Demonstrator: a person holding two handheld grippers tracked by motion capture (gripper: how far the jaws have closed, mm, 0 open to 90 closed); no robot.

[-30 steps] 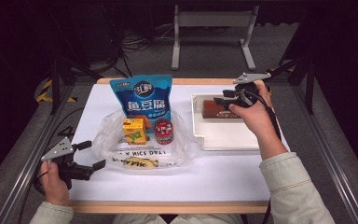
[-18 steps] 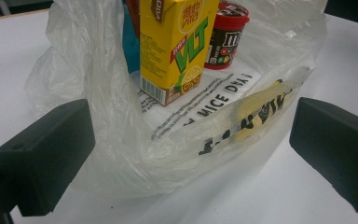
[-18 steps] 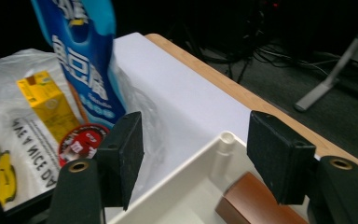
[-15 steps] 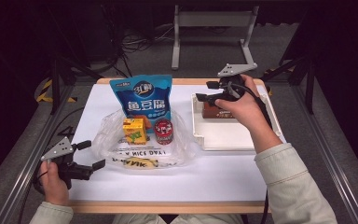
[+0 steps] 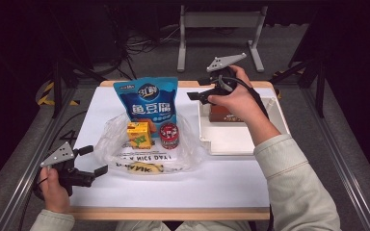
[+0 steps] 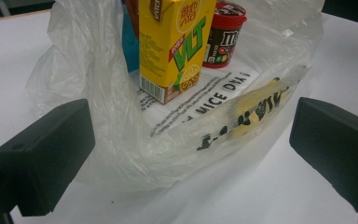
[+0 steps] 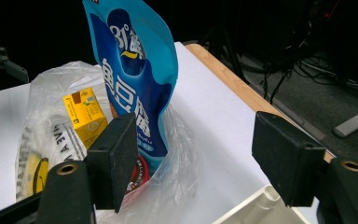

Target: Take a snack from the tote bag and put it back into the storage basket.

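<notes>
A clear plastic bag (image 5: 144,153) lies open on the white table. In it stand a tall blue snack pouch (image 5: 147,101), a yellow drink carton (image 5: 138,134) and a red sweets cup (image 5: 169,135). A brown box (image 5: 220,114) lies in the white tray (image 5: 231,144) on the right. My right gripper (image 5: 196,88) hovers between the tray and the pouch and points at the pouch (image 7: 135,79). Its jaws have just been opening, with nothing between them (image 7: 200,158). My left gripper (image 5: 92,160) rests open at the table's front left, facing the bag (image 6: 121,140) and the carton (image 6: 175,46).
A metal stand (image 5: 219,21) and cables lie on the floor behind the table. Dark rails run along both sides of the table. Bare white tabletop stretches in front of the bag and the tray.
My right gripper has lifted from over the brown box in the tray and moved left toward the blue pouch, its jaws wider. The left gripper has stayed put.
</notes>
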